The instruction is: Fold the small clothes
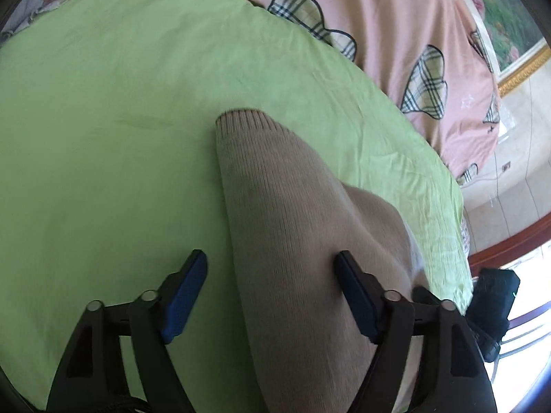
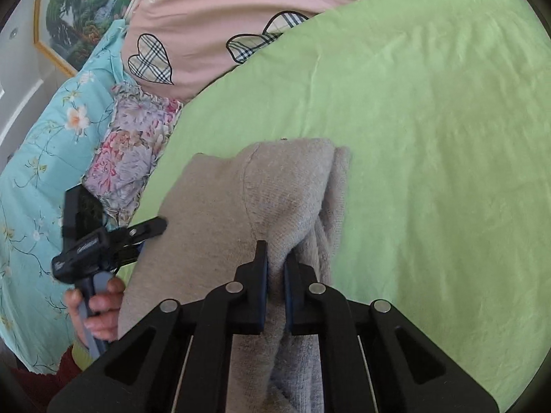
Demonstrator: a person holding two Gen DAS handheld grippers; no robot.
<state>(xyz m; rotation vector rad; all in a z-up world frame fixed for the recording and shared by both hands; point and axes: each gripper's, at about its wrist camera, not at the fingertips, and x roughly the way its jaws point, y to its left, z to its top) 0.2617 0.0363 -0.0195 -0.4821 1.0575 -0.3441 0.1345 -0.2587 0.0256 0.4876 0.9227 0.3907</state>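
Observation:
A beige knit sweater [image 1: 275,189] lies on the green sheet [image 1: 103,137], its ribbed cuff [image 1: 241,117] pointing away from me. My left gripper [image 1: 272,275] hangs over the sleeve with its jaws wide apart. The blue left pad [image 1: 186,292] stands clear over the sheet, and the other pad [image 1: 354,296] sits at the sleeve's right side. In the right wrist view my right gripper [image 2: 275,268] is shut on a raised fold of the sweater [image 2: 282,189], with fabric pinched between the pads and bunched to the right of them.
A pink quilt with plaid hearts [image 1: 396,34] lies along the far side of the sheet. A floral blue cover [image 2: 51,130] and a flowered cloth [image 2: 131,151] lie at the left. A hand [image 2: 100,306] holds the other gripper's handle beside the sweater. Open green sheet [image 2: 447,172] spreads to the right.

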